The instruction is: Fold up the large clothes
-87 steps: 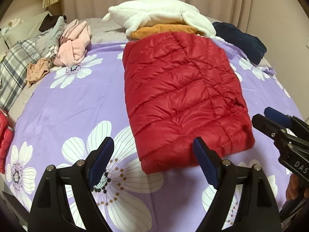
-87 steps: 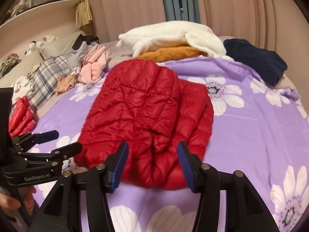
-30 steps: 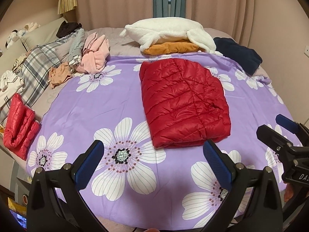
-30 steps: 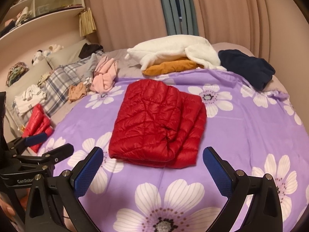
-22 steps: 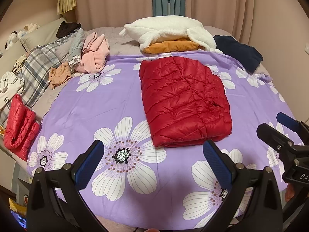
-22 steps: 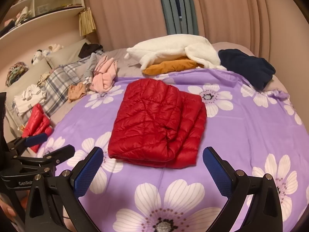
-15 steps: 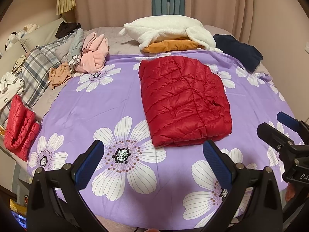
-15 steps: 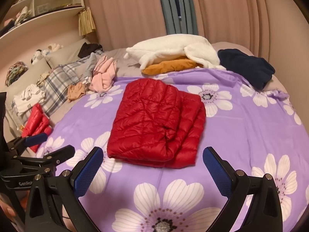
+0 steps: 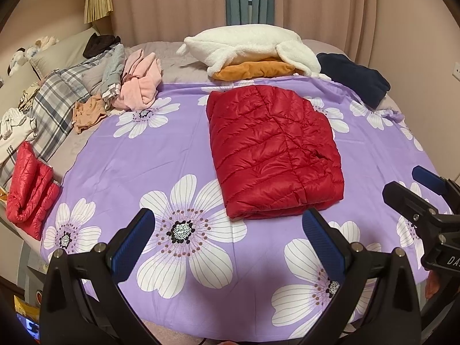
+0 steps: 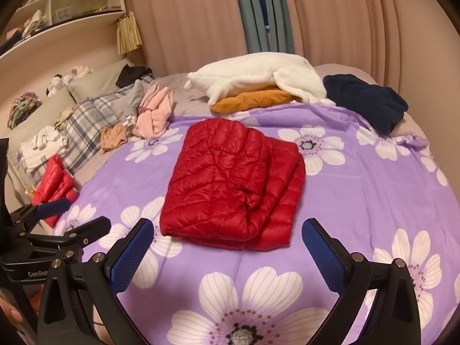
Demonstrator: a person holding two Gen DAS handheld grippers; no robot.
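We see bare purple sheet (image 9: pixel 138 158) on the bed, left and right of the folded red jacket (image 9: pixel 273 149), free to pass. At the far edge a white fleece (image 9: pixel 253 43), pink garment (image 9: pixel 141 86) and navy garment (image 9: pixel 356 77) crowd the way

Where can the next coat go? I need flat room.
Bare purple sheet lies left of the red jacket, and another patch right of it. The head of the bed is crowded: pink clothes, white fleece.
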